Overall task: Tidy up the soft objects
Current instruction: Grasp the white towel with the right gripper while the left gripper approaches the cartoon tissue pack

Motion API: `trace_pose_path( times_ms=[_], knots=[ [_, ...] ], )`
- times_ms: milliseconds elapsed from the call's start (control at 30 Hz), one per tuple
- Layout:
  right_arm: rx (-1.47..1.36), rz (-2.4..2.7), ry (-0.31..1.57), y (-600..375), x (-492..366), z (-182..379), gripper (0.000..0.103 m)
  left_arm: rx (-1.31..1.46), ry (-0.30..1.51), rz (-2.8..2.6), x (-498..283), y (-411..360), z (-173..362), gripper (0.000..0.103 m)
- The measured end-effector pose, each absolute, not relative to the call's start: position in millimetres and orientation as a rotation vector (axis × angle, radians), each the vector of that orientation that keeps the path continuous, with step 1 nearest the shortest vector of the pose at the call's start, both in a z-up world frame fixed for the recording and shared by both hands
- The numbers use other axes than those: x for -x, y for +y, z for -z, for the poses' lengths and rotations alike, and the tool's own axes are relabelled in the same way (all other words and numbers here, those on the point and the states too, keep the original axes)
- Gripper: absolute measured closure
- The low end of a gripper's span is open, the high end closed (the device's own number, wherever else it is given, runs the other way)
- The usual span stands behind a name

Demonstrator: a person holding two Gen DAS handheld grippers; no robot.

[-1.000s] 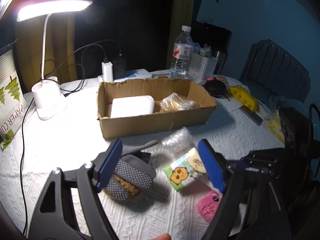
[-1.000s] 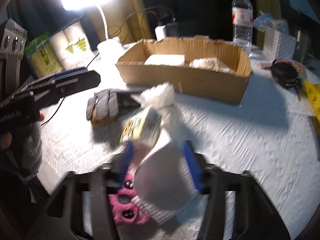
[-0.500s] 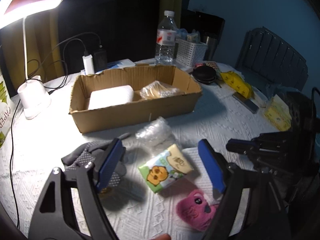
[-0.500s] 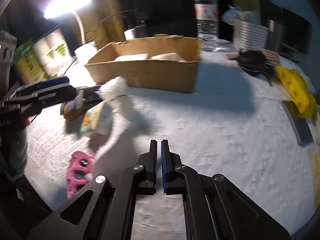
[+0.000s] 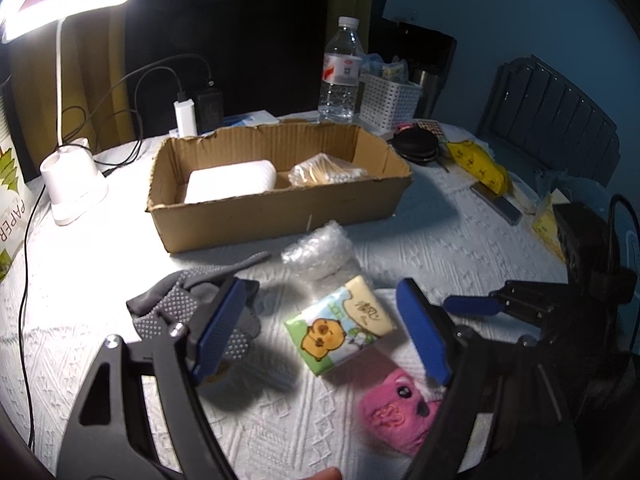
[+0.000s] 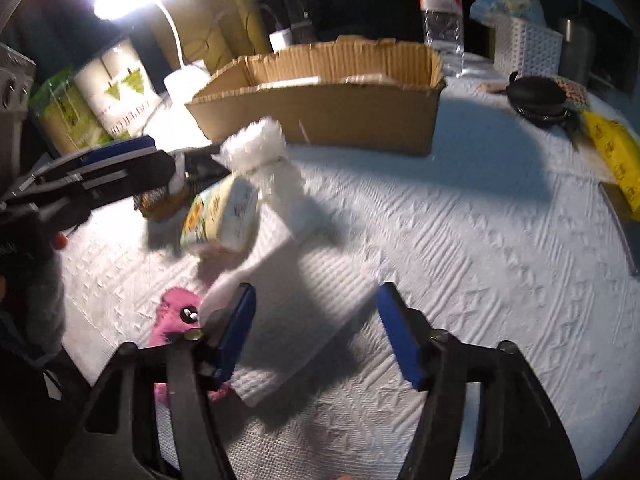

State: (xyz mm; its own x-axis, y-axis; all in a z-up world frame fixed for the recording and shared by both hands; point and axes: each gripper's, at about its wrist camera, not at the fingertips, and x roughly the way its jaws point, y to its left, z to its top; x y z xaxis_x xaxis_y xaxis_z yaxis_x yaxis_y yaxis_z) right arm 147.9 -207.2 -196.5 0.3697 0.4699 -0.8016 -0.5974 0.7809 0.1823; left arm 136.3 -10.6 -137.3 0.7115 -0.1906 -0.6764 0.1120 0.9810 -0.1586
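My left gripper (image 5: 320,324) is open and hovers over a green-and-cream tissue pack (image 5: 340,330) with a cartoon animal. A grey dotted glove (image 5: 180,304) lies under its left finger. A pink plush toy (image 5: 394,410) lies at the lower right. A bubble-wrap piece (image 5: 320,250) lies before the cardboard box (image 5: 280,212), which holds a white soft pad (image 5: 232,180) and a bag of cotton swabs (image 5: 328,172). My right gripper (image 6: 316,330) is open around a white folded cloth (image 6: 296,292). The tissue pack (image 6: 222,216), pink toy (image 6: 172,316) and box (image 6: 320,116) show there too.
A lit desk lamp (image 5: 72,176) stands at the left with cables and a charger (image 5: 186,114). A water bottle (image 5: 340,76), white basket (image 5: 390,102), black round case (image 5: 416,146) and yellow packet (image 5: 478,164) stand behind and right of the box. Paper-roll packs (image 6: 108,92) stand at the left.
My right gripper was shut half a second ago and is now open around the white cloth, closer to it. My left gripper stayed open and shifted a little over the tissue pack.
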Motion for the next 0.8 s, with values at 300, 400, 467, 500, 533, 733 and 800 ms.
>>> trace_pose_path(
  times_ms=[300,400,467,500,533,733,800],
  knots=[
    [0.329,-0.641,0.892,-174,-128,205,0.035,0.12,0.765,0.177,-136,-3,141,0.024],
    [0.311,-0.643,0.884,-176,-129,205,0.039,0.12,0.772,0.177,-136,-5,143,0.023],
    [0.26,-0.657,0.89,-185,-135,202,0.088,0.121,0.778,0.181,-136,-8,145,0.023],
    [0.217,-0.668,0.909,-190,-139,202,0.097,0.119,0.78,0.185,-137,-11,146,0.023],
    [0.198,-0.667,0.91,-195,-142,201,0.097,0.116,0.782,0.189,-137,-14,146,0.023],
    [0.146,-0.611,0.878,-230,-152,189,0.097,0.108,0.828,0.208,-146,-31,158,0.014],
    [0.121,-0.583,0.855,-248,-156,181,0.097,0.098,0.846,0.212,-151,-37,163,0.013]
  ],
)
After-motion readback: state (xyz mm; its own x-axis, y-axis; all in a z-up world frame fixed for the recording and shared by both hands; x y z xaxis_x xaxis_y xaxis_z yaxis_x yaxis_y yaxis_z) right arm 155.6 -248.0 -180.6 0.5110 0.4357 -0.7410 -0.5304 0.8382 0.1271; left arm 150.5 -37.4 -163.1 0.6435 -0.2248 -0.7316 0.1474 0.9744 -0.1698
